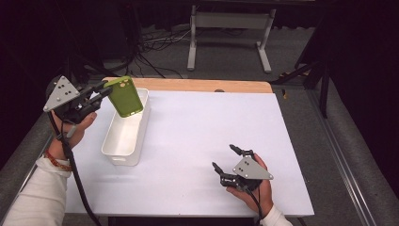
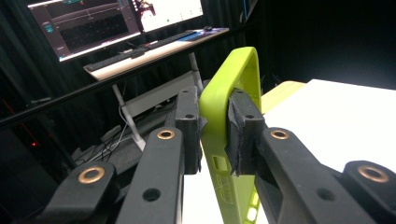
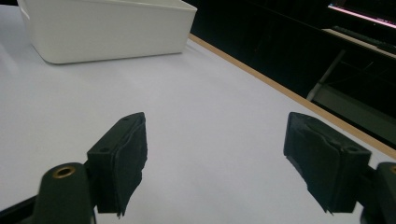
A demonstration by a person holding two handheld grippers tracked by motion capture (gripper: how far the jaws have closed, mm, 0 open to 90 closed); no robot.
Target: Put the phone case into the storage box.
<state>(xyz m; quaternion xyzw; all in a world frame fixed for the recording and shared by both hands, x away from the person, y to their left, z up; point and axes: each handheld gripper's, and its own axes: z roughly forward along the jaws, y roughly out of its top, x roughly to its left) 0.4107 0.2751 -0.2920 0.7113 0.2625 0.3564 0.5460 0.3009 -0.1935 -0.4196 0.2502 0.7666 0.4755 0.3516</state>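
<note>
A lime green phone case (image 1: pixel 126 96) hangs in the air over the far end of a white rectangular bin (image 1: pixel 123 141). My left gripper (image 1: pixel 107 89) is shut on the case's edge. In the left gripper view the two black pads clamp the green rim (image 2: pixel 215 100) from both sides, and the case stands upright beyond them. My right gripper (image 1: pixel 225 159) rests low over the white table near its front right, held in a hand, jaws wide open. In the right gripper view its pads (image 3: pixel 122 158) stand far apart with only bare table between them.
The bin (image 3: pixel 107 28) appears far off in the right gripper view. A wooden strip (image 1: pixel 197 85) runs along the table's far edge. Beyond it are a desk frame (image 1: pixel 230 28) and cables on the floor. Monitors and a keyboard (image 2: pixel 154 42) sit on a desk.
</note>
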